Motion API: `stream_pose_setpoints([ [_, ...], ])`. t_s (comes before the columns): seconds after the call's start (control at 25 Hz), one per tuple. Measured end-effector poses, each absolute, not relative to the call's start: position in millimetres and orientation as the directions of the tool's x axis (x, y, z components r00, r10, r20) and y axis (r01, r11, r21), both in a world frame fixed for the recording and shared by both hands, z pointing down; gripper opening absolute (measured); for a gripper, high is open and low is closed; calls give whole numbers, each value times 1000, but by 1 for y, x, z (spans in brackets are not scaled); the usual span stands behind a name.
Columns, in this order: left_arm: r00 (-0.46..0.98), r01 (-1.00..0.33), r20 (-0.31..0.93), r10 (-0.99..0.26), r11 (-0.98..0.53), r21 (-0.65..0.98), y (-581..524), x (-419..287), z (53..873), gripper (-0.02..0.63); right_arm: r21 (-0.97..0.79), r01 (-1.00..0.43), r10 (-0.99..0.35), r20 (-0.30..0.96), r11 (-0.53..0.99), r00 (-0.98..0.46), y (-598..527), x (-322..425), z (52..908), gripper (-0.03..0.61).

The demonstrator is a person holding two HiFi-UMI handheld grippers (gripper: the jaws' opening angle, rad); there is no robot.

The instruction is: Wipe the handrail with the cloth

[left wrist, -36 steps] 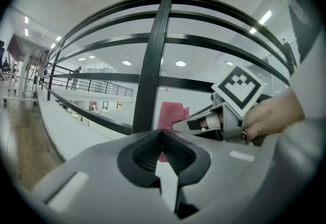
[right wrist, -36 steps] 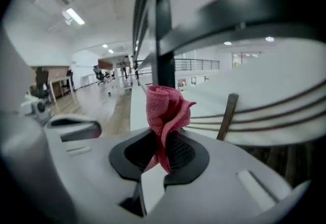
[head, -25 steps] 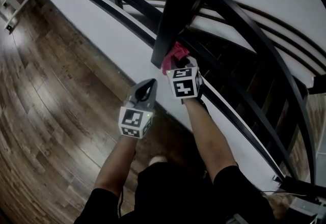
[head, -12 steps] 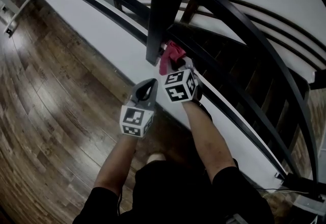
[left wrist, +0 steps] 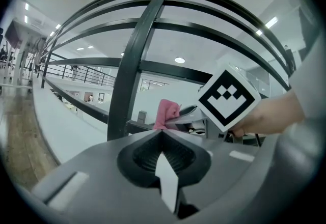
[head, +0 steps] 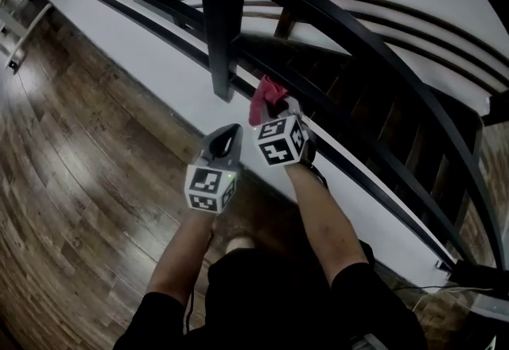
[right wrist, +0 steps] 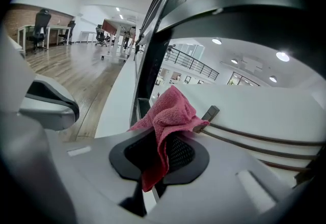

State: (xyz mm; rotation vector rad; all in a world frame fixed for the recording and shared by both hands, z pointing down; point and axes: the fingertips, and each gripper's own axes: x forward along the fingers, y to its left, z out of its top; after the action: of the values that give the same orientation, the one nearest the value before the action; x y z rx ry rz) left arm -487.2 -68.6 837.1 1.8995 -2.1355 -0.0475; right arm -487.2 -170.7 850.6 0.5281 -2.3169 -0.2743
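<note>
pink cloth held up at the black handrail

the right gripper (head: 273,111) is clamped on the pink cloth (head: 266,94), which bunches up past its tips and hangs down between the jaws. ahead of that gripper run the curved bars of the handrail (head: 382,50), with a dark upright post (head: 223,22) just to its left; whether the cloth touches a bar is unclear. the left gripper (head: 227,138) hangs just beside the right one, on its left over the wooden floor (head: 79,165), jaws pressed together and holding nothing.
</note>
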Motion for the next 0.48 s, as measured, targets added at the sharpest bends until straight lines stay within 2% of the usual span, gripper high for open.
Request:
stream_pose_setpoints([
  [0.48,-15,-979,186,-983,53,199,-85,-449,831,0,337,-337,-476,622,879,-622,-173,-433,852,46],
])
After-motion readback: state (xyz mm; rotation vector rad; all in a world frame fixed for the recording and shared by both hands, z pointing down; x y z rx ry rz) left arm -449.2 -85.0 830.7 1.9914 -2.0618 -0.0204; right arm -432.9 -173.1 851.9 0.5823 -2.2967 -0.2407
